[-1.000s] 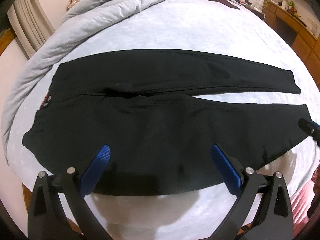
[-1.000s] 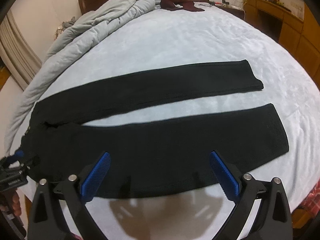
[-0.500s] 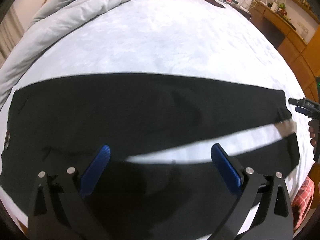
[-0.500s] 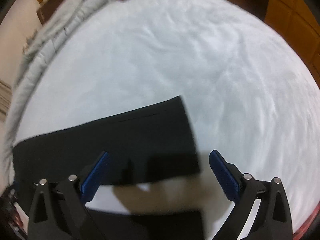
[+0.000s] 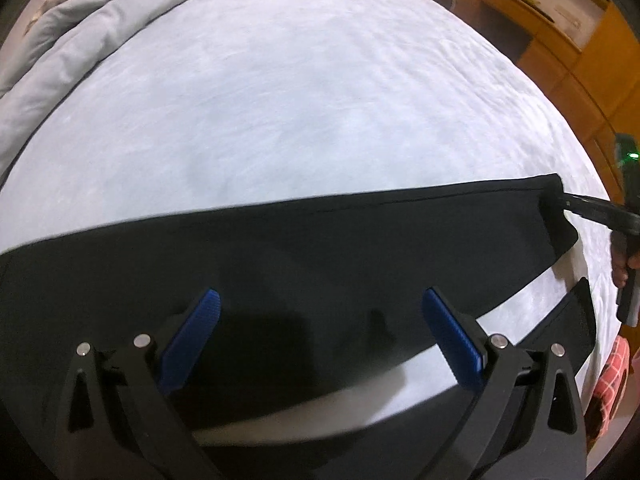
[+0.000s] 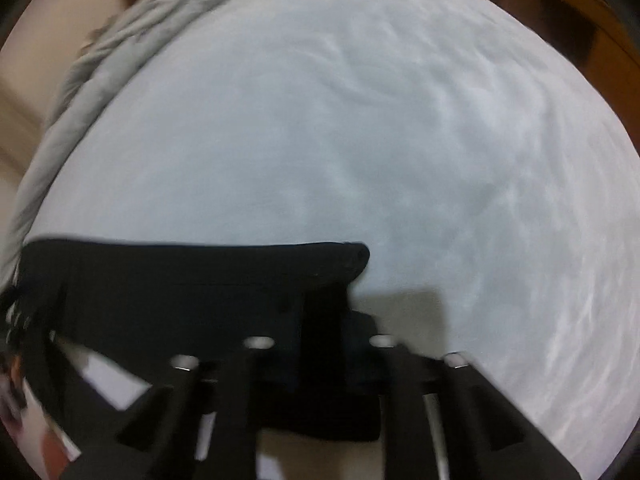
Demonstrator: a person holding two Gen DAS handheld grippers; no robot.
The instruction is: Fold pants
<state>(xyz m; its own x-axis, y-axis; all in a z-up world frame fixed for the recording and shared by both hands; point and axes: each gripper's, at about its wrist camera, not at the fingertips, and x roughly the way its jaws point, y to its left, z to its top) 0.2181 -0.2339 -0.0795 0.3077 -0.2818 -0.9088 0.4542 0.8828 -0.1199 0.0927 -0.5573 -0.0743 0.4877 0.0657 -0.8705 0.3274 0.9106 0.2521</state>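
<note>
Pants (image 5: pixel 320 240): black, flat on the bed (image 5: pixel 320 100), long axis crosswise, cuffs at the right.
Right tool (image 5: pixel 560 200): jaws just closed, clamped on the far leg's cuff.
Left tool (image 5: pixel 320 328): blue pads spread wide above the pants, gripping nothing.

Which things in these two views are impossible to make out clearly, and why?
- Left wrist view: pants waistband, cut off by the left edge.
- Left wrist view: near leg, mostly behind the open left claw.
- Right wrist view: right claw has just closed on the cuff; blur and black cloth hide its pads.
- Desk items: too small.
</note>
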